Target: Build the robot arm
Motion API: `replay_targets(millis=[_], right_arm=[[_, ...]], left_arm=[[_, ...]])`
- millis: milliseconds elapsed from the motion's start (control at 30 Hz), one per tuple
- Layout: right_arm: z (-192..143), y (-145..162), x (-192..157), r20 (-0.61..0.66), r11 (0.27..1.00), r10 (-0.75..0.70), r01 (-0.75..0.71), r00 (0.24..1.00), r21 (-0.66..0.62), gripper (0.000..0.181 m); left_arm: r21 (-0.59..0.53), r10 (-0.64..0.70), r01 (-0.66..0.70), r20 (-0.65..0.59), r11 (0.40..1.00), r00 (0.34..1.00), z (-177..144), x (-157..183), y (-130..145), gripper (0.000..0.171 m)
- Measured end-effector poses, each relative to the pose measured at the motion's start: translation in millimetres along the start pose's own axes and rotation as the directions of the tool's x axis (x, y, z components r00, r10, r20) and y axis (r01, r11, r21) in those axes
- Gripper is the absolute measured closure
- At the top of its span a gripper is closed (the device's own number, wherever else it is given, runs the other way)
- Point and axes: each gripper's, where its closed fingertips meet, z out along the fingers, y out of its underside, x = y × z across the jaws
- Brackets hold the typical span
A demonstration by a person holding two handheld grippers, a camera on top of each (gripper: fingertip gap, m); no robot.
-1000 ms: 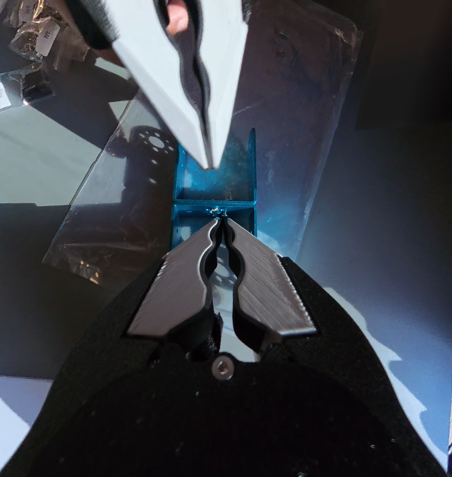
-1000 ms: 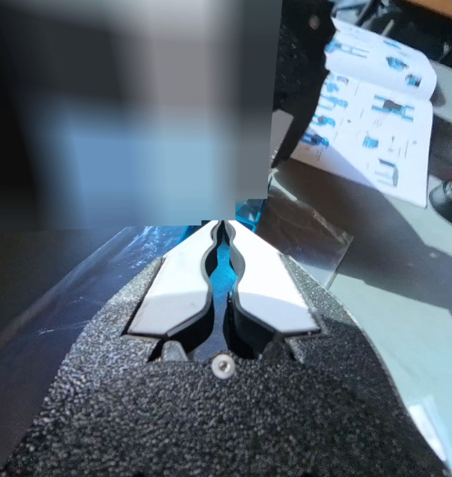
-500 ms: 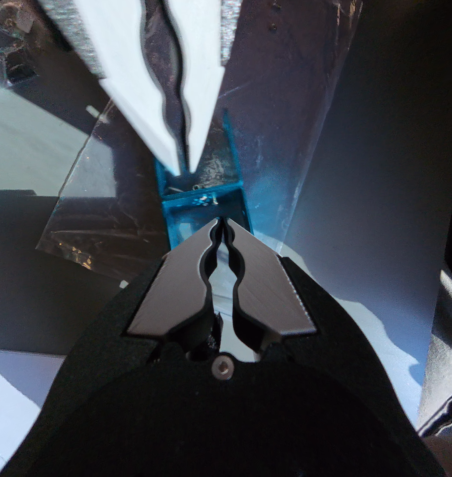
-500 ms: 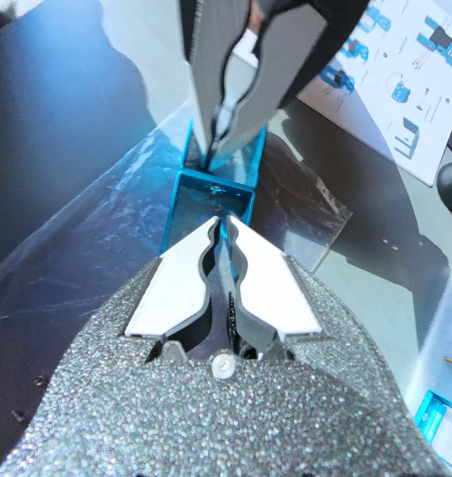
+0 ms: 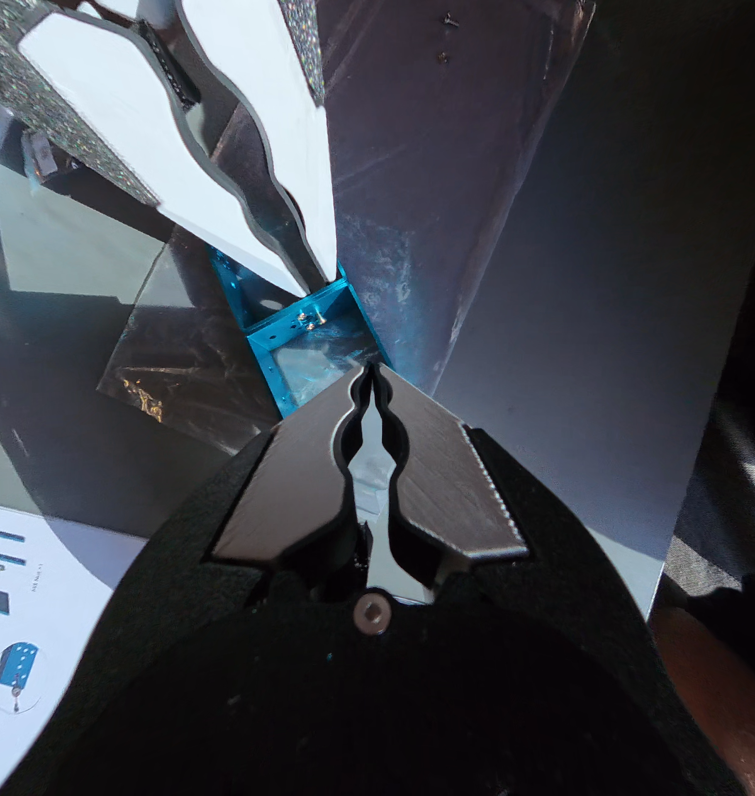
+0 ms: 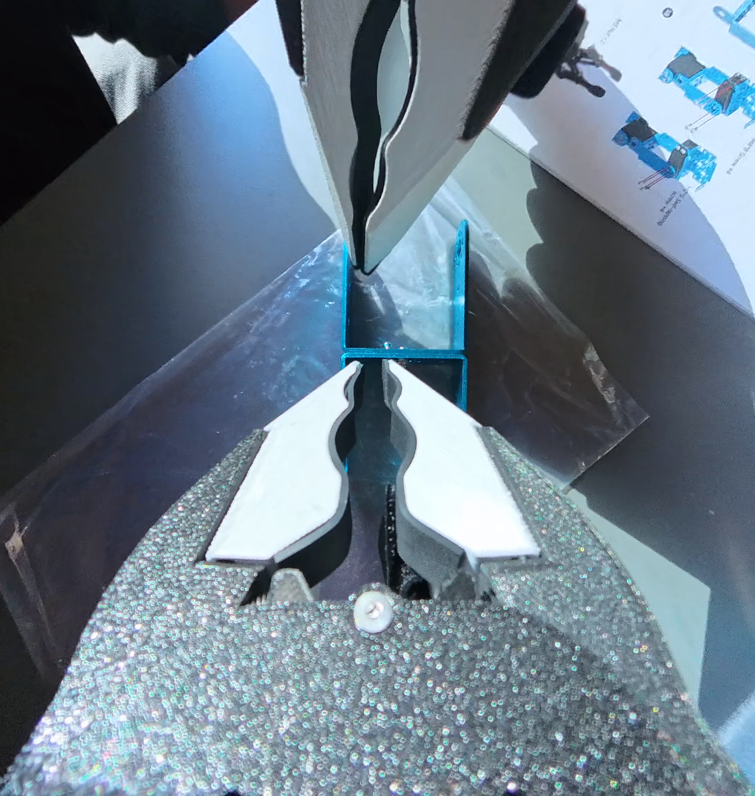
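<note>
Centrally, a blue bracket [image 6: 404, 340] lies on a clear plastic sheet [image 6: 203, 387] on the worktop [image 6: 143, 181], between the two tools. It is built of two U-shaped channels set back to back, sharing a cross wall with small screws [image 5: 311, 319].

Left tool [image 5: 372, 369]: dark fingers pressed together at the tips. In the right wrist view it comes in from 12 o'clock, its tips [image 6: 363, 265] pinching the top of the far channel's left wall.

Right tool [image 6: 370, 366]: white fingers slightly spread, nothing gripped. Its tips sit just at the near channel by the cross wall; whether they touch cannot be told. In the left wrist view it enters from 11 o'clock [image 5: 319, 286].

An instruction page [image 6: 669, 107] with blue diagrams lies at 2 o'clock of the bracket in the right wrist view.
</note>
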Motion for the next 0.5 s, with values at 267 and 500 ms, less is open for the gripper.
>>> replay_targets(millis=[267, 500], right_arm=[[2.6, 20.1, 10.8, -0.053, 0.994, 0.013, -0.018, 0.998, -0.103, 0.169], [8.6, 19.1, 9.7, -0.028, 0.988, 0.06, -0.063, 0.998, -0.141, 0.17]], left_arm=[[-0.017, 0.009, -0.007, 0.106, 1.0, 0.994, -5.0, -10.1, 2.7, 0.171], [-0.006, -0.004, 0.005, 0.162, 1.0, 0.987, -2.8, -19.6, -3.3, 0.171]])
